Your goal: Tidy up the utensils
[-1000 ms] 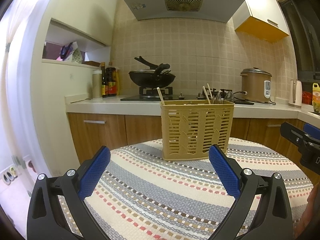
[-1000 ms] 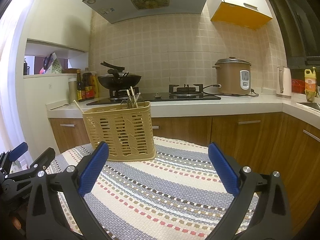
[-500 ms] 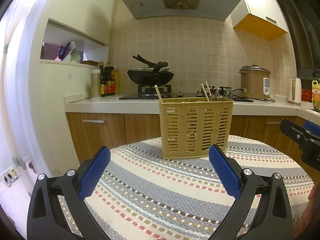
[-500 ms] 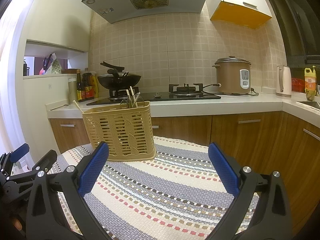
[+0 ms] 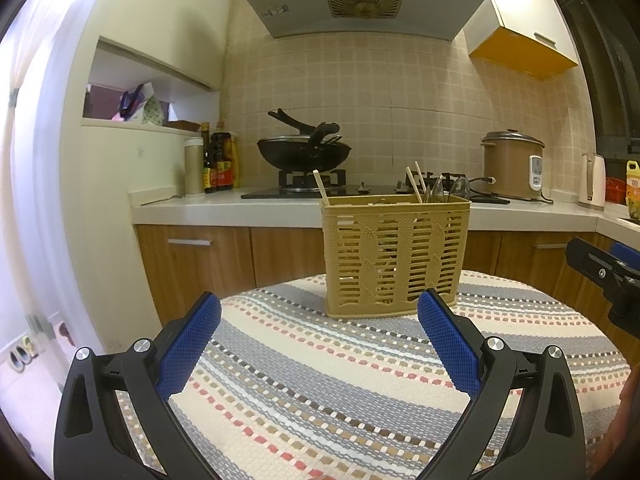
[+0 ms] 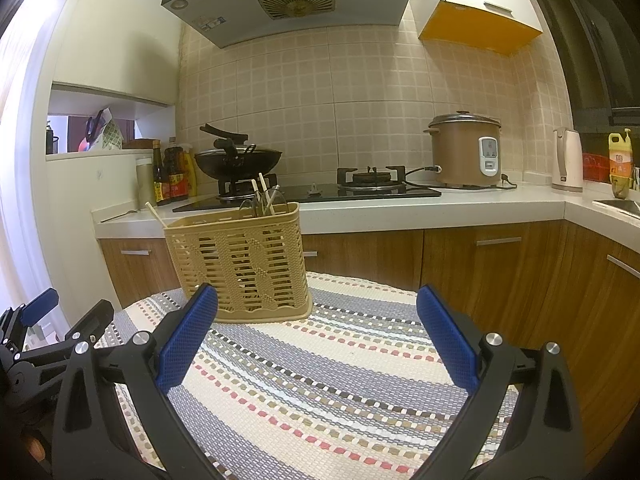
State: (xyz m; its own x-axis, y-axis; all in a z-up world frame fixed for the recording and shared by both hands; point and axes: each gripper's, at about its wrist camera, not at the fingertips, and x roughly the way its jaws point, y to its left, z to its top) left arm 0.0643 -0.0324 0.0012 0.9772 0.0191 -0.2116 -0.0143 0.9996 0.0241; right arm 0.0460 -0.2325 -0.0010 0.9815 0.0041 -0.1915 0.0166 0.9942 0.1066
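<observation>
- Utensil basket [image 5: 394,256] stands upright on striped tablecloth [image 5: 360,380], at far side of the table, kitchen counter [image 5: 224,210] behind.
- Contents: chopsticks [image 5: 414,180] + spoons [image 5: 450,190] sticking up at basket's right end; one lone chopstick [image 5: 321,188] leaning at left end. Long axes all near vertical, tops above the rim.
- Left gripper [image 5: 320,338]: jaws spread wide, nothing between them. Basket dead ahead, just right of centre line, apart from the pads.
- Right gripper [image 6: 318,336]: jaws also spread wide, empty. Basket lies ahead + to its left, past the left fingertip; in this view the clustered utensils [image 6: 262,200] sit at the basket's near-right corner.
- No loose utensils visible on cloth in either view.
- Judgement: left gripper is squarer to the basket; right needs a leftward swing. Any pick = from above, along the sticks' vertical axis. Which is nearer: cannot tell w/ certainty, both look abt equal.
</observation>
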